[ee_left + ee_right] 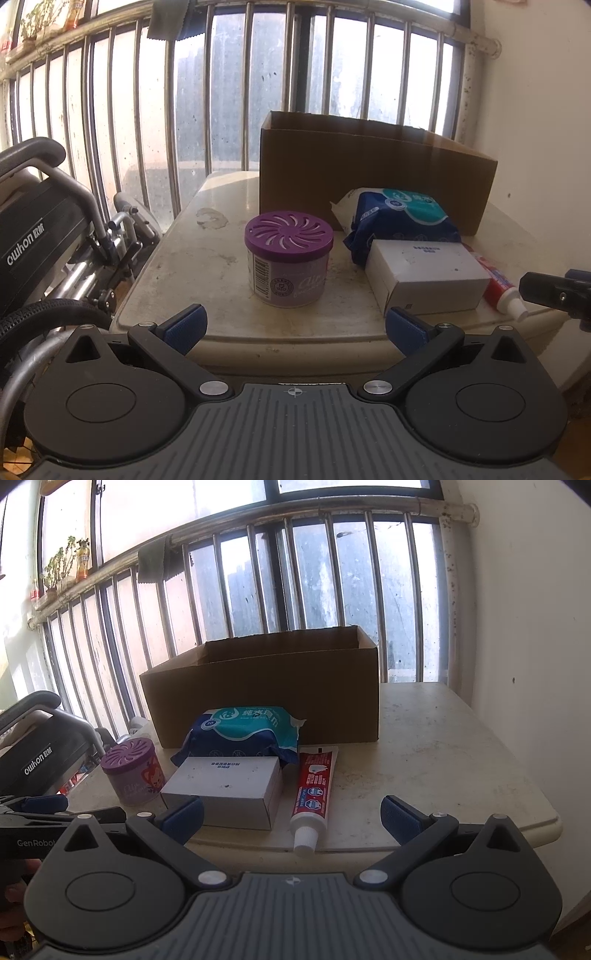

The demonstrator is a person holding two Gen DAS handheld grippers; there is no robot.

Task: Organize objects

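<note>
Both grippers, left [293, 326] and right [291, 818], hang spread and empty at the table's [443, 746] near edge. Far behind, an open cardboard box [266, 698]; its inside is hidden. Nearer: purple-lidded jar [289, 258], blue wipes pack [247, 731], white carton [225, 790], red toothpaste tube [314, 790].

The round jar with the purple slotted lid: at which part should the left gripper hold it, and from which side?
Probably the straight pale wall of the round jar with the purple slotted lid, below the overhanging lid, approached level from the table's near edge. It stands upright, apart from the white cardboard box, and directly ahead of the open left gripper, whose gap looks wider than the jar.
</note>
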